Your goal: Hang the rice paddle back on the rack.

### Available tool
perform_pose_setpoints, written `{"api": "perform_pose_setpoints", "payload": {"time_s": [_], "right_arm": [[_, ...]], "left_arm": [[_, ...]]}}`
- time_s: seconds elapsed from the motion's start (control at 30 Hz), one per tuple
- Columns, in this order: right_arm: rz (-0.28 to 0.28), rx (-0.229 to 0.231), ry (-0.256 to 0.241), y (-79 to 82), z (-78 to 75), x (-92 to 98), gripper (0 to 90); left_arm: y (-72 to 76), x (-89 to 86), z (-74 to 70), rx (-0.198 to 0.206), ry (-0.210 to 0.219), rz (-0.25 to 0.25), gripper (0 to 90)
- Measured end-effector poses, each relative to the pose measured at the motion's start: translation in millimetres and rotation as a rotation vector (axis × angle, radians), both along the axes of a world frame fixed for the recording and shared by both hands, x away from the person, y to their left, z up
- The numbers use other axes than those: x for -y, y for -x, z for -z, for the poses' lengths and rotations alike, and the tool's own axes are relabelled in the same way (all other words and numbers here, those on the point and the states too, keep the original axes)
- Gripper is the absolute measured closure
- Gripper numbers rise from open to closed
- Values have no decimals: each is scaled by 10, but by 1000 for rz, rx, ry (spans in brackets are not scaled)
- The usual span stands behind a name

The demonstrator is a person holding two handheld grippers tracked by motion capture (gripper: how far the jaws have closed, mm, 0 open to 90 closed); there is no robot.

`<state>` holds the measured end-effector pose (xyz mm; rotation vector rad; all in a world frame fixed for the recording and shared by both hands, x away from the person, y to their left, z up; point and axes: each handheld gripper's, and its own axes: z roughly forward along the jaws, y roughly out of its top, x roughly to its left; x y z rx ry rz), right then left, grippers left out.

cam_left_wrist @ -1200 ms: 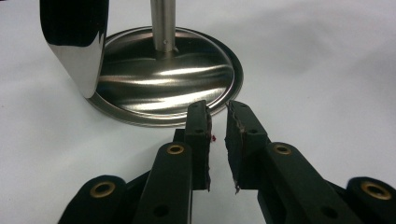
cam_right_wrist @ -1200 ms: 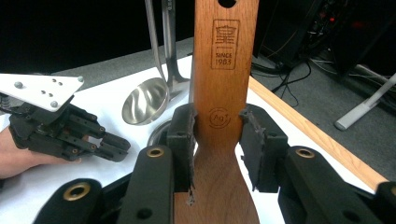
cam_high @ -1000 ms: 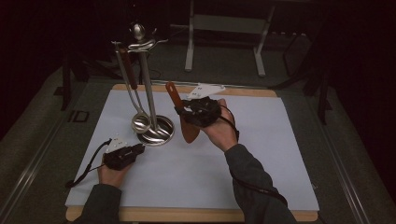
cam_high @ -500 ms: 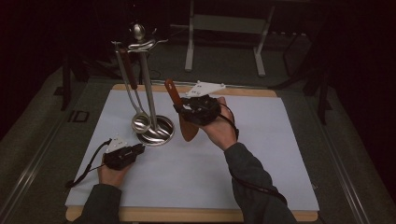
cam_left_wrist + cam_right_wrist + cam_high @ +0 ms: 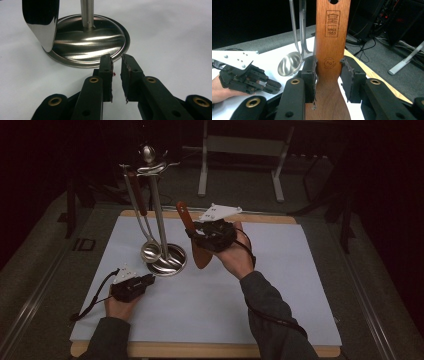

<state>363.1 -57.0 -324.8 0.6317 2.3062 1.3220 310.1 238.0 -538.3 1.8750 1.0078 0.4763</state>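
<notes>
My right gripper (image 5: 204, 239) is shut on a wooden spatula (image 5: 184, 217), which it holds in the air just right of the metal utensil stand (image 5: 172, 265). The handle points up and away and the blade (image 5: 201, 256) hangs low. In the right gripper view the jaws (image 5: 328, 67) clamp the spatula's neck (image 5: 333, 25), which has a hanging hole at its top. A steel ladle (image 5: 150, 252) hangs from the stand's top. My left gripper (image 5: 148, 279) rests on the mat by the stand's base (image 5: 87, 42), with its jaws (image 5: 116, 65) nearly touching and nothing between them.
A pale mat (image 5: 280, 285) covers a wooden board on the table. The ladle's bowl (image 5: 41, 22) hangs close above the base on its left side. Beyond the board stand metal frame legs (image 5: 202, 165) and dark surroundings. The mat's right half is bare.
The right gripper has lifted the spatula slightly and shifted it a little toward the stand. The left gripper has stayed in place.
</notes>
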Motion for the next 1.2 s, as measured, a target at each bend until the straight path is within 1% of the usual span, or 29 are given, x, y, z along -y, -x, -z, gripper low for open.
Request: {"api": "perform_pose_setpoints", "payload": {"time_s": [0.73,1.2], "right_arm": [[-6,14,-28,14,-99,-40,662],[-4,23,-43,16,-156,-29,663]], "left_arm": [[1,-1,0,0,0,0,794],[2,0,-1,1,0,0,794]]}}
